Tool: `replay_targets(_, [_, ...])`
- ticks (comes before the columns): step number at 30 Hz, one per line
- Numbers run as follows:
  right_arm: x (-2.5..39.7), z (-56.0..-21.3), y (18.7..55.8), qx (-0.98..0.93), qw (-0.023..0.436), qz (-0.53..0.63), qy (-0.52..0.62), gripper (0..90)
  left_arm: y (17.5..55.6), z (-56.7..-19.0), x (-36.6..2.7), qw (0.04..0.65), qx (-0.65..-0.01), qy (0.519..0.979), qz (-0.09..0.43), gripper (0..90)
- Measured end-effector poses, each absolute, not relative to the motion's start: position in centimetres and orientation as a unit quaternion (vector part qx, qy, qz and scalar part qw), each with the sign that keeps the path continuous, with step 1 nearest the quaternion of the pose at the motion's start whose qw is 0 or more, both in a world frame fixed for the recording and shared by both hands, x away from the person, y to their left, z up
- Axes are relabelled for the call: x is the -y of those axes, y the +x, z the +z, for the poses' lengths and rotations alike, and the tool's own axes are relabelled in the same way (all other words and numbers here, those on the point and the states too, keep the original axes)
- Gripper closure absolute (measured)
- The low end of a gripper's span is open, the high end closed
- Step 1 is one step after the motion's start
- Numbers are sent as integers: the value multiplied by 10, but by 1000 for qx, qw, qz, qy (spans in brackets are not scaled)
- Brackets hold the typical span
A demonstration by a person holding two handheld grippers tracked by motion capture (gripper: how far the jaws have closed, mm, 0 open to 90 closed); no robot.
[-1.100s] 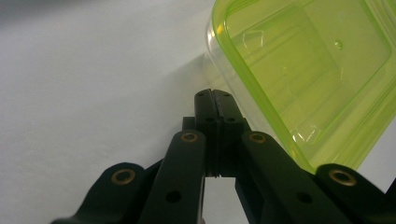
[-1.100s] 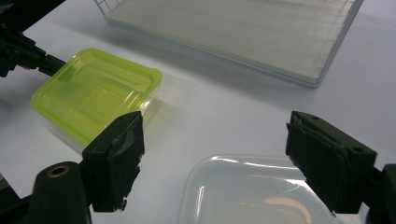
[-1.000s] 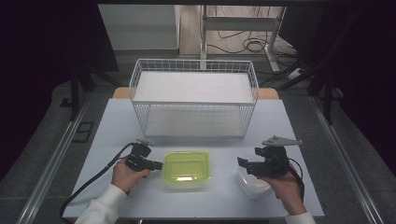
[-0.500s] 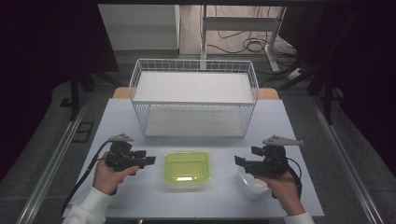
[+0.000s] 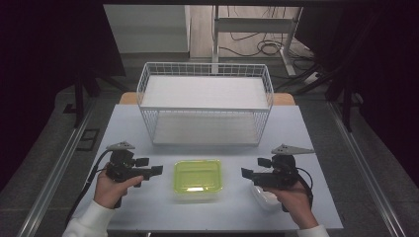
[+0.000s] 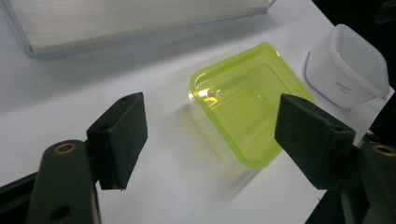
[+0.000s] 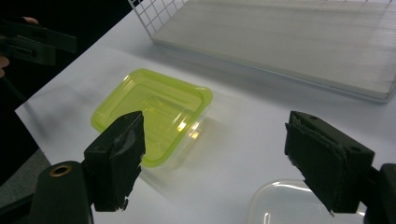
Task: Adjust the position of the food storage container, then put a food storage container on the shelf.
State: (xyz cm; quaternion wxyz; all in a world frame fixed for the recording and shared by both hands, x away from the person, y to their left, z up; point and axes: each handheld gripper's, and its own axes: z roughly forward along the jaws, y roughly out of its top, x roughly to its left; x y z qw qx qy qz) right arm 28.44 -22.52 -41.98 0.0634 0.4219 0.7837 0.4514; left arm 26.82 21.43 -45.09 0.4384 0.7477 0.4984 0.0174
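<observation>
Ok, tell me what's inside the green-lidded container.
Nothing visible inside the green-lidded container: through its translucent lid and clear walls only glare and the white table show. Small contents could be hidden by reflections.

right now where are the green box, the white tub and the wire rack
green box (image 5: 197,177), high view, middle of its lid
white tub (image 6: 348,65), left gripper view, middle of its lid
wire rack (image 5: 205,109), high view, front top rim

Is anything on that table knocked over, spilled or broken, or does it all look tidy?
Nothing stands out. The green-lidded container sits flat and closed in front of the wire rack, the white container stands upright beside it, and no spill shows on the table.
</observation>
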Motion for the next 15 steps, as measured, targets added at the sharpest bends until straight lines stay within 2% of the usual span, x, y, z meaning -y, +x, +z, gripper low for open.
replay_targets(15, [203, -425, 287, -791, 42, 439, 424, 239, 272, -457, -208, 441, -500, 745, -10, 231])
